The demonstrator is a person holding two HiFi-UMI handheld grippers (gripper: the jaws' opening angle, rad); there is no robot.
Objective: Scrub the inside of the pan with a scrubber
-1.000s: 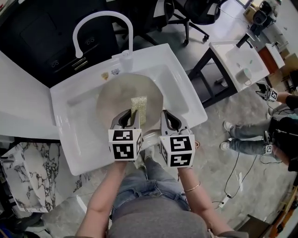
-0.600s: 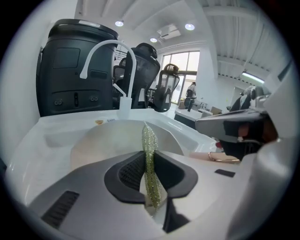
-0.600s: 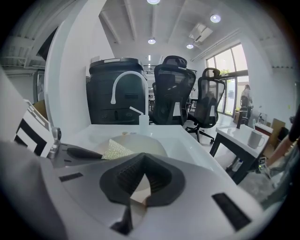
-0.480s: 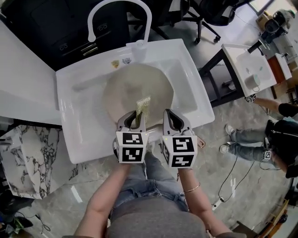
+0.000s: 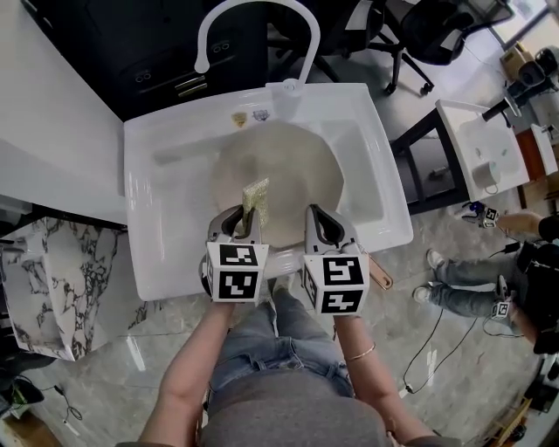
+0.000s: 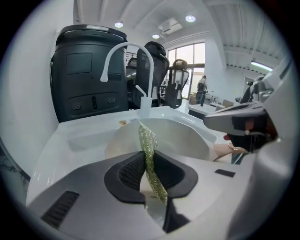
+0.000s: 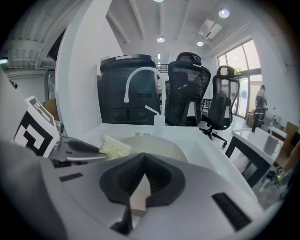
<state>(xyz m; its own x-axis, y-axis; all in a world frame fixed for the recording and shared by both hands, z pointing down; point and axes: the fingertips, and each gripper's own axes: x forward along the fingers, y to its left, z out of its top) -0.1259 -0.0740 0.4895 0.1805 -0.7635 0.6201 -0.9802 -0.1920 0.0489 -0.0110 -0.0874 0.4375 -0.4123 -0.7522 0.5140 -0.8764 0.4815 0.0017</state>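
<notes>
A round grey pan (image 5: 293, 161) lies in the white sink (image 5: 162, 227); its handle (image 5: 381, 280) runs toward me under the right gripper. My left gripper (image 5: 241, 218) is shut on a glittery yellow-green scrubber (image 5: 254, 195) held against the pan's near inside. In the left gripper view the scrubber (image 6: 148, 147) stands edge-on between the dark pads, with the pan (image 6: 185, 136) beyond. My right gripper (image 5: 320, 218) is beside it over the pan's near rim, jaws shut with nothing seen between them. The right gripper view shows the scrubber (image 7: 114, 147) at left and the pan (image 7: 161, 143) ahead.
A white arched faucet (image 5: 253, 22) rises at the sink's far edge. A marble slab (image 5: 52, 279) lies at left. At right stand a dark-legged table with a small basin (image 5: 485, 144) and a seated person (image 5: 511, 262). Office chairs (image 5: 410, 26) stand behind.
The head view has shifted, so the sink now sits further right. The left gripper has slid the scrubber a little over the pan's near inside. The right gripper holds its place.
</notes>
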